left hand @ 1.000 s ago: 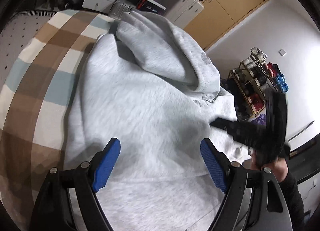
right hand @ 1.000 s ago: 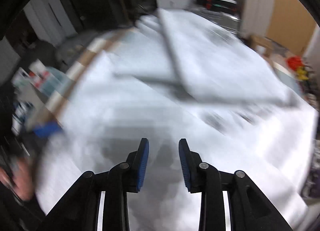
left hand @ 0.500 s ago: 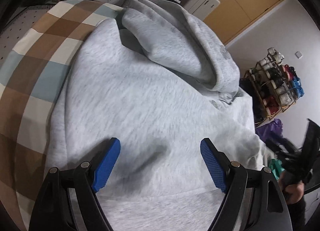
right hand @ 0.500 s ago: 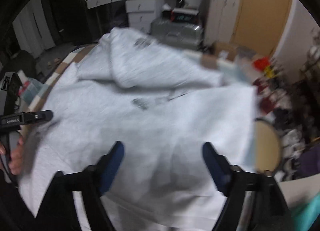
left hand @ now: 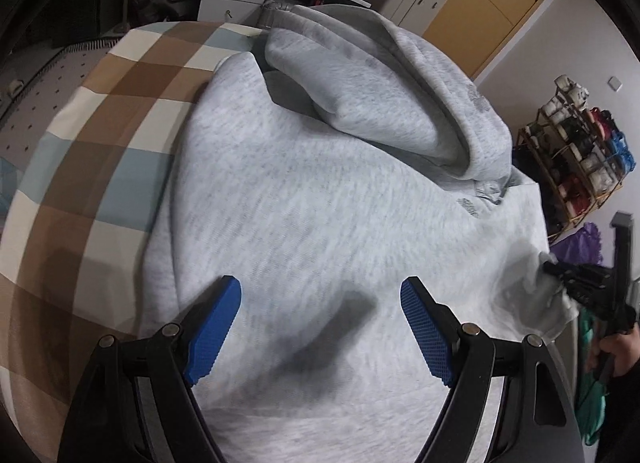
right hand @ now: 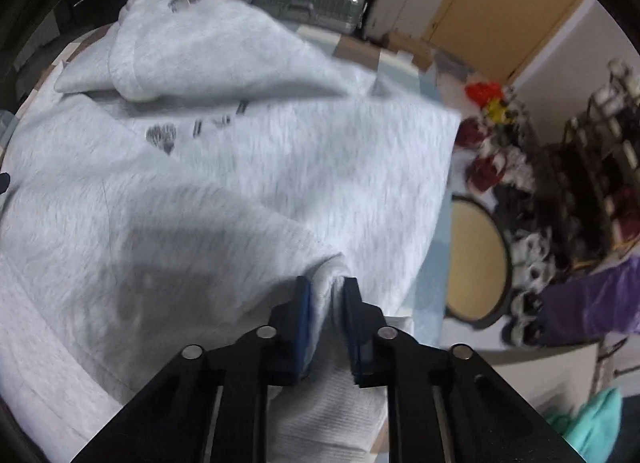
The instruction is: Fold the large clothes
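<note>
Right wrist view: the right gripper (right hand: pixel 325 295) has just been closing, and its blue pads (right hand: pixel 304 315) now pinch a bunched fold of the grey hoodie (right hand: pixel 224 191) at its near right corner, cloth puckered up between them. In the left wrist view the same gripper appears at the far right edge, gripping that corner. The left gripper (left hand: pixel 320 327) hangs over the lower middle of the hoodie with its fingers spread wide and nothing between them; whether the tips touch the fabric I cannot tell.

The hoodie lies spread across a checked blanket (left hand: pixel 100 135), its hood (left hand: pixel 372 95) flopped over the upper chest, and its right edge reaches the side of the bed.

The likely trouble is the grip itself: the pinch looks shallow and takes a thick ribbed hem, so a quick pull could slide the cloth out. With the other side unheld, lifting one corner alone may drag the whole garment sideways and skew the fold.
</note>
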Available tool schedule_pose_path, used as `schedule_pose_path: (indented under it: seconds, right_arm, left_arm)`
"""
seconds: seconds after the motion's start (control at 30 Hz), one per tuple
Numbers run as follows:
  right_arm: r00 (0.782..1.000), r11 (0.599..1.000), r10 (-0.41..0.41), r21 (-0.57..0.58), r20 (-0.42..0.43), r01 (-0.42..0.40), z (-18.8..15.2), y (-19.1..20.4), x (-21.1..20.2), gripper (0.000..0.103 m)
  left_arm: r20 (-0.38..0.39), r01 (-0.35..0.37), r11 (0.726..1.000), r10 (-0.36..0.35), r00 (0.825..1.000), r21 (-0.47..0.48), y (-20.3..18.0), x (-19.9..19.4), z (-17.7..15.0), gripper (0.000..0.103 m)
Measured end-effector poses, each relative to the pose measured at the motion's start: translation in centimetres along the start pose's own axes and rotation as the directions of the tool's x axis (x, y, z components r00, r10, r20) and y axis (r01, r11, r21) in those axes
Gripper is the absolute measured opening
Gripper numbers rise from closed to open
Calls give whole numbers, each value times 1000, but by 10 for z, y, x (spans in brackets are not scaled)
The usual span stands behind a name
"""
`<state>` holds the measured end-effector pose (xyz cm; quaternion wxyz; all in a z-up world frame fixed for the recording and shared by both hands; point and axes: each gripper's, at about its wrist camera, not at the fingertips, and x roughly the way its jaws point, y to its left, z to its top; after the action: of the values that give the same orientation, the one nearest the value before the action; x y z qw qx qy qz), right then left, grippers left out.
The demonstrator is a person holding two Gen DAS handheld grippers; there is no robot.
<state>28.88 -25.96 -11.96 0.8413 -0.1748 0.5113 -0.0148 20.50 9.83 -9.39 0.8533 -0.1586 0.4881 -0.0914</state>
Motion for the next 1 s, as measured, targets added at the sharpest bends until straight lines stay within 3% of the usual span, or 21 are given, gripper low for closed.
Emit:
schedule_pose_path:
  seconds: [0.1,0.23,0.33,0.47,0.57,0.6,0.63,0.73,0.83,0.9,1.0]
  right_arm:
    - [993,997,-57,-36,98,61,16,9,-15,12]
    - [974,994,-104,-22,201,110,47,16,-27,12]
    - [985,993,-119,22,127,117,50,3,-8,13]
    - [986,988,-155,-34,-60,153,29,9,32,17]
    - [984,982,-176,-72,-41,172,17,15,25,19]
    - [984,984,-168,-63,-54,164,15,14,22,27]
    - [986,987,-157,-54,-60,154,11,14,14,41]
    - [990,990,-138,-3,7,138,14,12,-15,58]
    - [994,998,17,62,105,-24,28,19,-47,79]
    - [978,992,115,32,173,-122,46,38,-58,83]
    - [969,984,173,-80,178,-161,74,83,-52,83]
  left_arm:
    - [14,-31,999,31,999,26,1,0,-1,79]
    - [82,-132,991,131,988,10,10,-11,1,79]
    - [95,-173,983,178,979,-60,28,-15,5,79]
    - [17,-104,980,108,994,-170,53,-7,6,79]
    - [36,-67,979,75,997,-192,55,-13,8,79]
    - [57,-71,982,82,995,-178,51,-17,9,79]
    - [91,-60,987,75,993,-152,45,-23,9,79]
    - [117,-8,997,17,993,-74,28,-28,10,79]
    - [97,-23,1000,25,995,-21,12,-19,7,79]
    - [78,-41,999,42,996,-9,7,-14,5,79]
    - [67,-38,999,38,997,13,4,-15,2,79]
